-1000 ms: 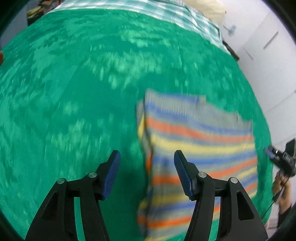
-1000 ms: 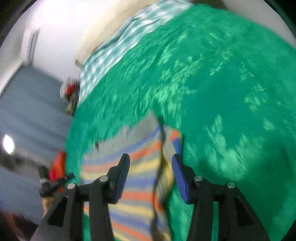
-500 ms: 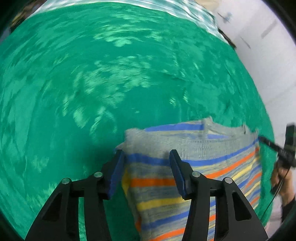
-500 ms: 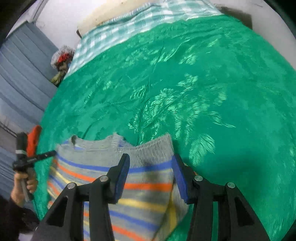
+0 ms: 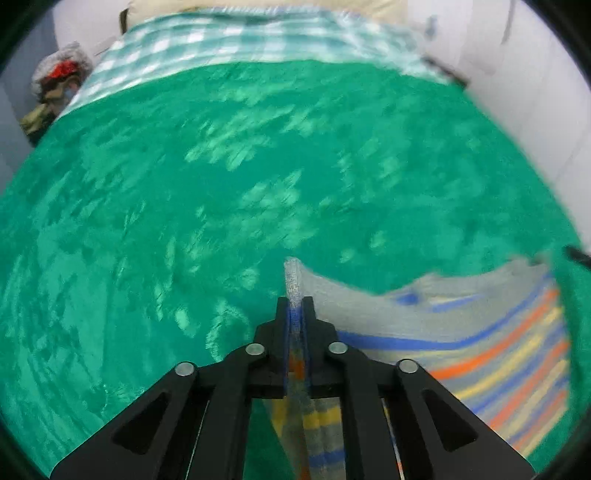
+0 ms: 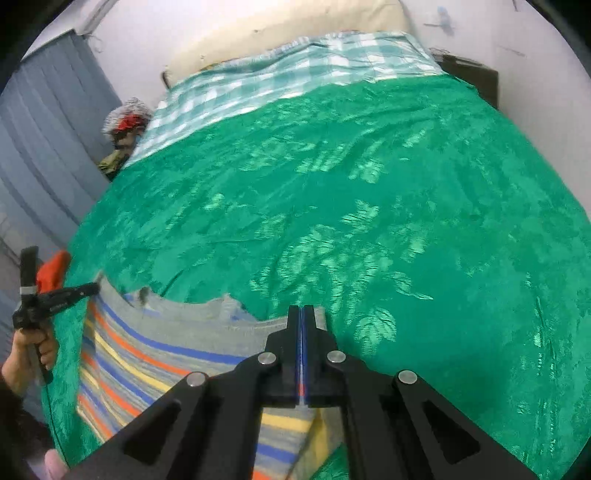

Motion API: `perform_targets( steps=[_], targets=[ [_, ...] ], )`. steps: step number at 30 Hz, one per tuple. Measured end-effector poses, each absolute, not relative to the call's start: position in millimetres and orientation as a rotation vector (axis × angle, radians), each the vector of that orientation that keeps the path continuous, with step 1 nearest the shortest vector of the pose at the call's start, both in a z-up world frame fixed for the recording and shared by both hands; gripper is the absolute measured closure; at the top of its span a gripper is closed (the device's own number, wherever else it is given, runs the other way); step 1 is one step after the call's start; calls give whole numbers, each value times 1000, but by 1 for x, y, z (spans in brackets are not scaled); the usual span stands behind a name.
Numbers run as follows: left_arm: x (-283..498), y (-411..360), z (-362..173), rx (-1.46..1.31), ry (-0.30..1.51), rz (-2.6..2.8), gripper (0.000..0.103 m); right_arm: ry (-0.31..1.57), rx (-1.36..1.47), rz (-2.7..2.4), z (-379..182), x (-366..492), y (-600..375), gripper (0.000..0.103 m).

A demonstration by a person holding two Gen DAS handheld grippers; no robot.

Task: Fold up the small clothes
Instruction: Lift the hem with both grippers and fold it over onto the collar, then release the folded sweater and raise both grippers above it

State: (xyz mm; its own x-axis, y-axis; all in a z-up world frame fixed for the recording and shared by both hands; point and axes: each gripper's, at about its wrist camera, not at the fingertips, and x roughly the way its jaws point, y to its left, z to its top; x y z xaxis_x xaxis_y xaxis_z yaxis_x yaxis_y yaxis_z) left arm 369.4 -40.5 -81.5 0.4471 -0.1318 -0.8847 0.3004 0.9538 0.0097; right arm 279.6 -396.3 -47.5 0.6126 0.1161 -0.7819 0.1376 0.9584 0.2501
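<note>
A small grey garment with blue, orange and yellow stripes (image 5: 480, 354) lies at the near edge of a green bedspread (image 5: 258, 184). My left gripper (image 5: 294, 306) is shut on the garment's left corner, and a grey edge sticks up between its fingers. In the right wrist view the same striped garment (image 6: 155, 354) spreads to the left, and my right gripper (image 6: 301, 314) is shut on its right corner. The left gripper (image 6: 92, 290) also shows far left there, held by a hand (image 6: 26, 354).
The bedspread (image 6: 369, 221) covers most of the bed. A teal checked sheet (image 6: 288, 81) and a cream pillow (image 6: 280, 33) lie at the far end. A pile of clothes (image 6: 125, 125) sits by the blue curtain (image 6: 40, 147). White walls stand behind and right.
Both grippers were open over the garment and have now shut on its two top corners. The views have tilted up toward the head of the bed.
</note>
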Motion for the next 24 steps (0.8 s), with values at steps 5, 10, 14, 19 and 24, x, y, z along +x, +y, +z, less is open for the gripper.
perform_targets(
  steps=[5, 10, 14, 19, 24],
  targets=[
    [351, -9, -97, 108, 1116, -209, 53, 888, 140, -196, -26, 259, -372, 38],
    [299, 12, -80, 76, 1055, -234, 36, 761, 23, -315, 18, 211, -344, 37],
    [252, 27, -70, 61, 1036, -233, 31, 695, -6, -378, 45, 181, -328, 36],
    [214, 26, -51, 65, 1015, -239, 28, 668, -40, -390, 71, 156, -306, 33],
    [188, 19, -28, 72, 985, -266, 25, 634, -70, -383, 92, 131, -285, 28]
  ],
)
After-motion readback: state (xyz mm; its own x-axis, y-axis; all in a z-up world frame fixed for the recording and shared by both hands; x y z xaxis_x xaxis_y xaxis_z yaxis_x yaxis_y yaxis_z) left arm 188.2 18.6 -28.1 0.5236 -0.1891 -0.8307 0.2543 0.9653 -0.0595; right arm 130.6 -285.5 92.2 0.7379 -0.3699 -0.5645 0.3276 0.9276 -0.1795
